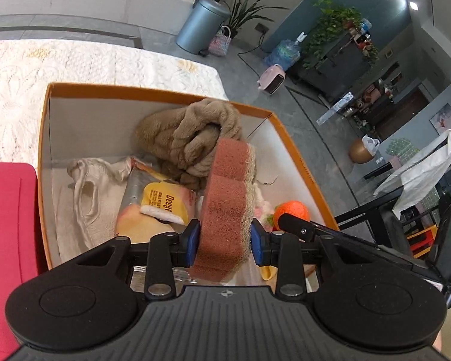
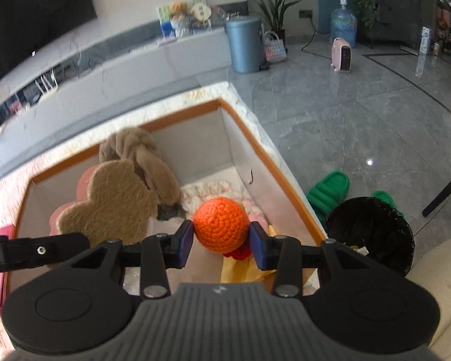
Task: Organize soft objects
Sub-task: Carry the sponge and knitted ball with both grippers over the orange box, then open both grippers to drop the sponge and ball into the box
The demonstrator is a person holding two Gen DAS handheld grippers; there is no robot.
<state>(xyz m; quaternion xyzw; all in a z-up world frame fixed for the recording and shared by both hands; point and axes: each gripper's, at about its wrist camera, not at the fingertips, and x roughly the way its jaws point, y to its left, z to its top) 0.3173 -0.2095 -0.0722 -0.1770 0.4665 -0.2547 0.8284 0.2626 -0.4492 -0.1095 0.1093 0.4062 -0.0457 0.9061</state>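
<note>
Above the orange-rimmed cardboard box (image 1: 288, 138), the left gripper (image 1: 225, 242) clamps a light, squashy pink scouring sponge (image 1: 225, 204) edgewise; the right gripper (image 2: 221, 240) pinches a soft orange crocheted ball (image 2: 221, 224) across its middle.

The sponge (image 1: 225, 198) was coarse foam backed with rough fibre; the ball (image 2: 221, 225) was crocheted yarn; the box (image 1: 297, 156) was matt cardboard.
</note>
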